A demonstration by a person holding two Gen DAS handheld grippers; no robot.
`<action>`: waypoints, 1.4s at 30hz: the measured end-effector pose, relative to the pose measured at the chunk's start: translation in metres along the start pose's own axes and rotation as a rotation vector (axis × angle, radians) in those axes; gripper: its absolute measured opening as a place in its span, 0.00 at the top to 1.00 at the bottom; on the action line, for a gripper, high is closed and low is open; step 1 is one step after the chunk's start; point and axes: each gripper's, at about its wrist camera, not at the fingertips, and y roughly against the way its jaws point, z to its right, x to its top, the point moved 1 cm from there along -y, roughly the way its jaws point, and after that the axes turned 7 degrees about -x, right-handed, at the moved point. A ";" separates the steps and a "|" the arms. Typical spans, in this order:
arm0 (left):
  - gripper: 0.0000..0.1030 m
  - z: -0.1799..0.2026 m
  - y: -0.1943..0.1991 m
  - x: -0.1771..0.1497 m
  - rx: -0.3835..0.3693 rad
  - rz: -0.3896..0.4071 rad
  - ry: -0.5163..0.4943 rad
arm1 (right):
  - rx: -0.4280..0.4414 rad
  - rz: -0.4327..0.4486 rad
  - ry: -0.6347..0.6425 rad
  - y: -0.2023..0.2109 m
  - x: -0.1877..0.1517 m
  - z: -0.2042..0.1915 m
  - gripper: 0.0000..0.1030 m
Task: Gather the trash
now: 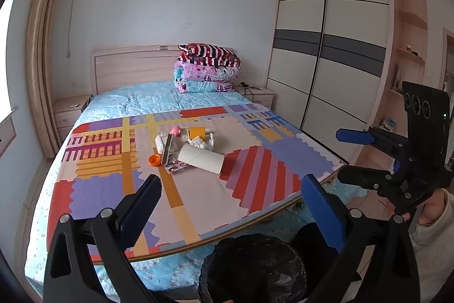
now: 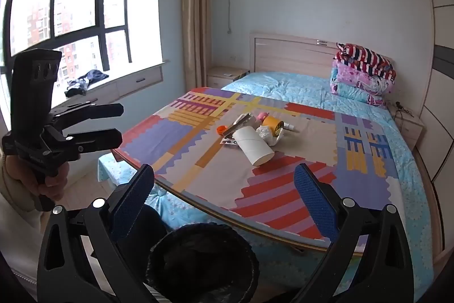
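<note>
1. The trash is a small heap of litter (image 1: 187, 148) on the patterned mat (image 1: 255, 189) laid over the bed (image 1: 147, 98). Its biggest piece is a white cardboard tube (image 1: 202, 158) lying on its side, open end toward the cameras.
2. Against the tube's far end lie crumpled white tissue (image 1: 198, 143), a yellow tape roll (image 1: 196, 131), a small pink piece (image 1: 176, 130), a grey strip-like wrapper (image 1: 168, 149) and a printed foil packet (image 1: 174, 167). An orange cap (image 1: 154, 160) sits just to the left of the heap.
3. From the left gripper (image 1: 231, 189) the heap lies ahead and slightly left of the midline between its fingers, well apart from the tips. Its jaws stand spread wide, with nothing between them.
4. From the right gripper (image 2: 224, 181) the same heap, tube (image 2: 253, 145) foremost, lies ahead and a little right of centre, also well beyond the tips. Its jaws too are spread wide and empty.
5. Below and between each gripper's fingers, close to the camera, stands a bin lined with a black bag (image 2: 203, 260), at the near edge of the bed and nearer than the heap.
6. Each gripper shows in the other's view, held in a hand (image 2: 52, 183) with a pale sleeve (image 1: 434, 240).
7. Farther off: folded quilts (image 1: 208, 68) stacked at the headboard (image 1: 133, 67), a wardrobe (image 1: 329, 47) on the right, a window (image 2: 68, 4) on the left.
</note>
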 end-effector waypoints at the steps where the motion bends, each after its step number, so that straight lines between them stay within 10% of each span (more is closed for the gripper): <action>1: 0.07 0.000 0.000 0.000 -0.002 0.006 -0.001 | 0.000 0.000 0.000 0.000 0.000 0.000 0.03; 42: 0.07 -0.004 -0.005 -0.002 0.022 -0.012 0.023 | 0.006 -0.008 0.016 -0.003 -0.002 -0.005 0.03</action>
